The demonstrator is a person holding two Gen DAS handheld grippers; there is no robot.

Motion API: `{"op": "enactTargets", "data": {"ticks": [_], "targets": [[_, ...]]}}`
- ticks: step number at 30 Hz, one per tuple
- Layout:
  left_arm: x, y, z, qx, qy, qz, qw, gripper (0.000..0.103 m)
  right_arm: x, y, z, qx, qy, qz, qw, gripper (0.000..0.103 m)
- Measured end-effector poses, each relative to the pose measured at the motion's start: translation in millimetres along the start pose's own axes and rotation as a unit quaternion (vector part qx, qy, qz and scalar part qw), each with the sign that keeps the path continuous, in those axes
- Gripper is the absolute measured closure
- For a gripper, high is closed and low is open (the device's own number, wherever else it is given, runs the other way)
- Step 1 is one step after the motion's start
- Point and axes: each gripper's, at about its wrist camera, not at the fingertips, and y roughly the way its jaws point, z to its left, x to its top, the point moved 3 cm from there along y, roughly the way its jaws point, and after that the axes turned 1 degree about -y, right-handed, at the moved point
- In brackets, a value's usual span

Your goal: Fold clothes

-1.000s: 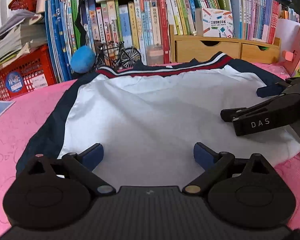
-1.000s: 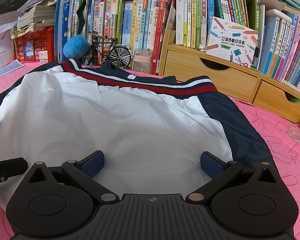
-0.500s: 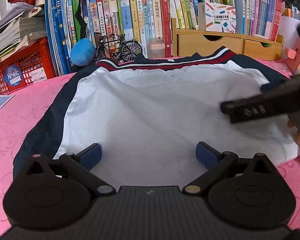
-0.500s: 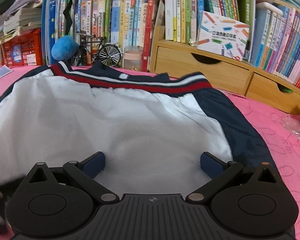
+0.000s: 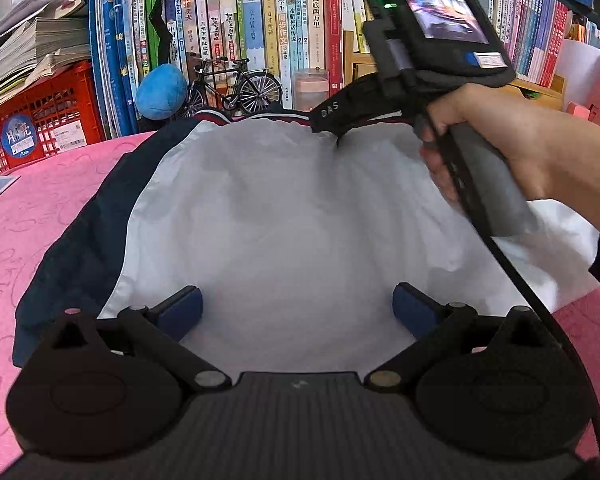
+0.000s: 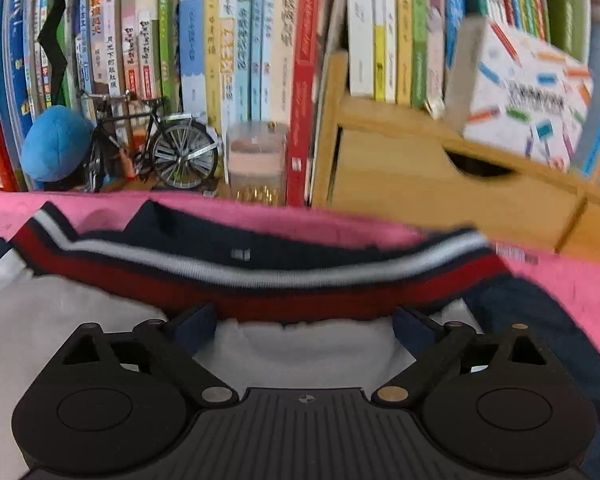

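Item: jacket (image 5: 284, 216), white body with navy side panels and a collar band (image 6: 260, 280) striped red, white and navy. It lies spread flat on the pink surface (image 5: 40, 200), collar toward the far edge by the row of books (image 5: 260, 32), hem toward the near edge.

Left tongs (image 5: 298, 306): spread wide, holding nothing, poised over the white cloth close to the hem on the near side.

Right tongs (image 6: 304, 326): also spread wide and empty, tips just short of the collar band; the view is blurred. In the left view the person's hand (image 5: 500, 148) carries this tool out over the far part of the garment.

Step in hand, as a judgement: the right tongs appear placed to take the collar band, either for a fold toward the hem or to straighten it; the pictures do not settle which.

Handling notes: the tips should close on the ribbed band itself, which looks firmer than the thin white cloth. They should catch all layers at once. The lift should stay low, so the body does not drag or crease. The left tongs could pin the hem to keep the garment square to the near edge.
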Motion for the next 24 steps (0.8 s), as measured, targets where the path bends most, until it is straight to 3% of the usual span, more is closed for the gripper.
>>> {"op": "enactTargets", "data": {"ticks": [3,7,12,17,19,22,24], "targets": [[0.1,-0.2,-0.3,0.0,-0.001,0.001,1.0,0.0,-4.7,-17.1,-7.0,0.0,0.013,-0.016,1.0,0.016],[0.4,0.0,-0.5,0.001,-0.001,0.002,1.0,0.0,-27.1,-66.0,-37.1,0.063,0.075,-0.036,0.995,0.016],[1.4,1.8,-0.1,0.002,-0.002,0.004,1.0,0.0,-80.4,-107.5,-89.0,0.022,0.095,-0.014,0.995,0.016],[1.0,1.0,2.6,-0.001,-0.004,0.005,1.0,0.0,-133.8,-149.3,-140.8,-0.019,0.115,0.008,0.993,0.023],[1.1,0.1,5.5,-0.003,-0.003,0.006,1.0,0.0,-155.2,-166.0,-161.6,-0.035,0.123,0.017,0.992,0.02],[-1.6,-7.7,15.7,0.011,0.006,0.003,0.9999,0.0,-185.0,-191.1,-190.0,-0.055,0.138,0.029,0.989,0.022],[-4.5,-17.9,26.1,0.043,0.01,-0.001,0.999,0.0,-187.6,-206.6,-185.6,-0.051,0.138,0.012,0.989,0.022]]}}
